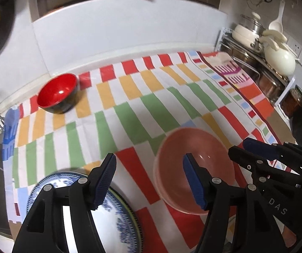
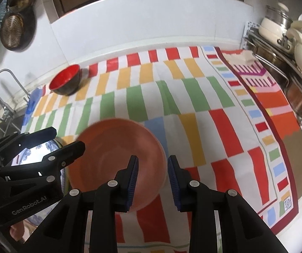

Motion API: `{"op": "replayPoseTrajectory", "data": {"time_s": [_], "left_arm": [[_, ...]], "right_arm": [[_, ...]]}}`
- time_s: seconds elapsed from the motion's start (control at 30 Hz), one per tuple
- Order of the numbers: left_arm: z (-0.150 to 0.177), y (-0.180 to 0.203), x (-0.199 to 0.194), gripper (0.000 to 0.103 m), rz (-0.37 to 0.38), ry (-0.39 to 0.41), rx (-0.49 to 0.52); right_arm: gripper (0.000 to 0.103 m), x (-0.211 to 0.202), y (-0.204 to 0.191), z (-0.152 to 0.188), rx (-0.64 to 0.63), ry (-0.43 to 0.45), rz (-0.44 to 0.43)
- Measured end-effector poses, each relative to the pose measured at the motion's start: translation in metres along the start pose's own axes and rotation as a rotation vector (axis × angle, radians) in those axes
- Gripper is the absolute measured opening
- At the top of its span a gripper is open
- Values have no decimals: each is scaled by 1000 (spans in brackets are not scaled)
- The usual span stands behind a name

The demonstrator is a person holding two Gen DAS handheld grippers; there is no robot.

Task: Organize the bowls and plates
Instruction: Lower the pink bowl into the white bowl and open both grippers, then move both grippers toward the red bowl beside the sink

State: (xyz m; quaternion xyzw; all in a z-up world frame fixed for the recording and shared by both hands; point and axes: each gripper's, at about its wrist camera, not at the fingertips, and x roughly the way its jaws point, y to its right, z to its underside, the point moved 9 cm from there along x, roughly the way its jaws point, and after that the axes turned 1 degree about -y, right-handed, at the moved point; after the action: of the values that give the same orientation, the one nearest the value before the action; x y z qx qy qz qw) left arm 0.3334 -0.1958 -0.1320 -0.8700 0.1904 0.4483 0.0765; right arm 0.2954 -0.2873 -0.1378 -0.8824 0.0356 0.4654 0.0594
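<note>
Three dishes are seen on the desk's striped multicoloured cloth [image 1: 142, 109]: a pink shallow plastic bowl [image 1: 195, 168] near the front, a blue-and-white patterned ceramic plate [image 1: 117, 217] just beside it at the front left, and a small red-lined black bowl [image 1: 59, 92] well apart at the far left edge. The left tongs [image 1: 150, 181] are released, with nothing pressed between the pads, above the gap between plate and pink bowl. The right tongs [image 2: 153, 181] are parted narrowly over the pink bowl's near rim, which is not seen to be pinched. The step is judged a release, with the pink bowl set down. Next, the red-lined bowl would probably be fetched and nested; a long reach and a rim grip are called for.
</note>
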Motion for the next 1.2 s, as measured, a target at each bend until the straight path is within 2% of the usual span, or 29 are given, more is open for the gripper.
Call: {"op": "replayPoseTrajectory", "data": {"time_s": [0.4, 0.8, 1.2], "left_arm": [[-20, -59, -33, 75, -66, 98, -30], [-49, -142, -56, 80, -184, 182, -48], [-70, -217, -45, 81, -235, 185, -63]], "right_arm": [[30, -18, -48, -35, -51, 91, -29], [30, -10, -107, -76, -52, 147, -58], [30, 9, -171, -123, -84, 198, -61]]}}
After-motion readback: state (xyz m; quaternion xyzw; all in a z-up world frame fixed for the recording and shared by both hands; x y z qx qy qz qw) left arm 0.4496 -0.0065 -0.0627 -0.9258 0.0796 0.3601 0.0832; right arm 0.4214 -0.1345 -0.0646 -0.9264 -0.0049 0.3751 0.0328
